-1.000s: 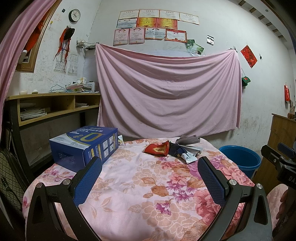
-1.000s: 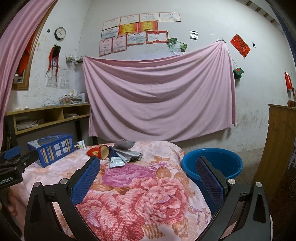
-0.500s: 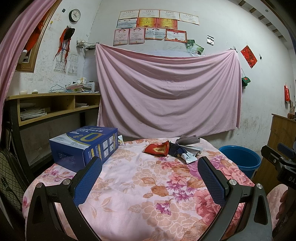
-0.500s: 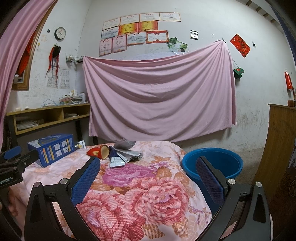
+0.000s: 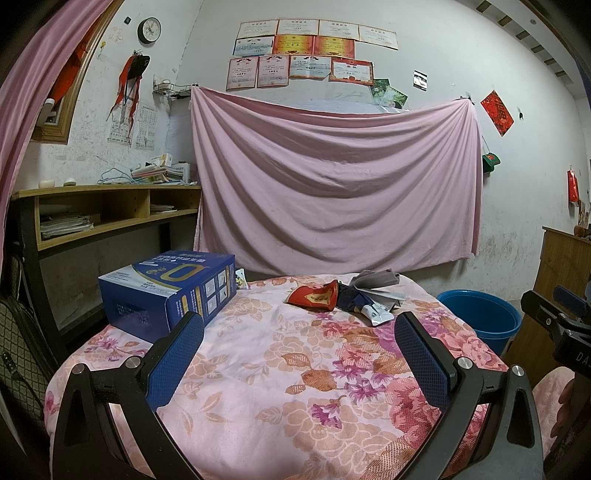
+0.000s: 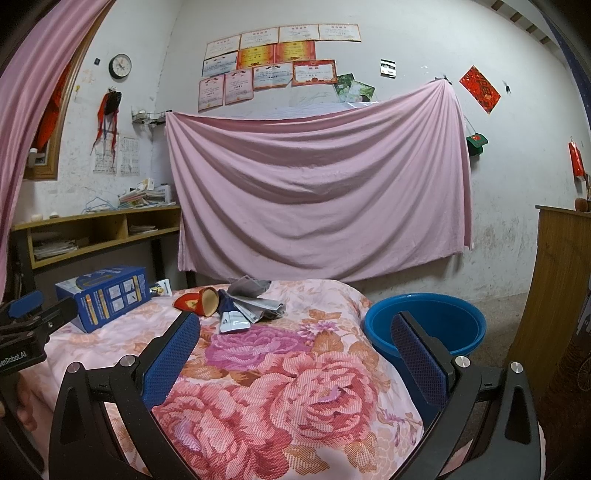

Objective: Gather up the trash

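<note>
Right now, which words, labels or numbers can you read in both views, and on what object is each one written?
"enRobot.AI", cut off at the picture edge: on the left tool body, seen from the right wrist.
"DA", cut off: on the right tool body, seen from the left wrist.
Large "D": on the blue box; its other print is too small.
Wall certificates, red wrapper, clock: unreadable.

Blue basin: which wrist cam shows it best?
Right wrist. The blue basin sits large beside the floral-covered table, its inside visible, only partly crossed by a gripper finger. In the left wrist view the blue basin is smaller, far right, partly hidden behind the table edge.
</note>
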Action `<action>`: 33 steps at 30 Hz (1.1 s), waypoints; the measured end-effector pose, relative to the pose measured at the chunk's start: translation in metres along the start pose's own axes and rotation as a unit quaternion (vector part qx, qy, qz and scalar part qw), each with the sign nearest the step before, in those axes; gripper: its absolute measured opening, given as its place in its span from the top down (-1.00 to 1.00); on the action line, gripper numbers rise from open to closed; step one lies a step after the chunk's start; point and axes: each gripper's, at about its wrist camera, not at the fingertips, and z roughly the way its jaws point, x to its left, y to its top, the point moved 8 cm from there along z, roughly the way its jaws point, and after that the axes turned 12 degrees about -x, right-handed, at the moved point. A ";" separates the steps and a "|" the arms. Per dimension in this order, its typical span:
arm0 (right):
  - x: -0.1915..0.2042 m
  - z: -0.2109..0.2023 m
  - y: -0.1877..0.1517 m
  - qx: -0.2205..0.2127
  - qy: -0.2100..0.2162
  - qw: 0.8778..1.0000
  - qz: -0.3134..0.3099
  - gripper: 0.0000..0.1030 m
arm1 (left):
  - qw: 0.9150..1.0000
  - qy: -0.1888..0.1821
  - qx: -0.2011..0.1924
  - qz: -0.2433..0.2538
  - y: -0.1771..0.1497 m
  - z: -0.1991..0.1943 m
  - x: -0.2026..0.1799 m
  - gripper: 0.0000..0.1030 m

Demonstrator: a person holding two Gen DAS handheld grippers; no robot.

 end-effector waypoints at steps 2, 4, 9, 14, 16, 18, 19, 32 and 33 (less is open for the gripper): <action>0.000 0.000 0.000 0.000 0.000 1.000 0.000 -1.00 | 1.000 0.000 0.000 0.000 0.000 0.000 0.000 -0.96; 0.000 0.000 0.000 0.000 0.000 1.000 0.000 -1.00 | 1.000 0.000 0.000 0.000 0.000 0.000 0.000 -0.96; -0.001 0.000 0.000 0.000 0.000 1.000 0.000 -1.00 | 1.000 0.001 0.000 0.000 0.000 0.000 0.000 -0.96; 0.002 0.002 0.007 -0.006 -0.002 1.000 -0.004 -1.00 | 1.000 0.005 -0.005 -0.010 0.005 0.002 0.002 -0.96; 0.004 0.006 0.017 -0.016 0.004 1.000 -0.004 -1.00 | 1.000 0.007 -0.016 -0.014 0.013 0.004 0.003 -0.96; 0.005 0.012 0.027 -0.028 0.009 1.000 -0.009 -1.00 | 0.999 0.006 -0.030 -0.018 0.024 0.011 0.003 -0.96; 0.007 0.019 0.034 -0.036 0.013 0.999 -0.012 -1.00 | 0.999 0.006 -0.036 -0.019 0.030 0.015 0.003 -0.96; 0.020 0.113 0.078 -0.090 0.064 0.993 -0.033 -1.00 | 0.996 0.012 -0.091 -0.004 0.079 0.094 0.014 -0.96; 0.021 0.121 0.076 -0.084 0.067 0.993 -0.037 -1.00 | 0.996 0.010 -0.085 -0.003 0.079 0.101 0.013 -0.96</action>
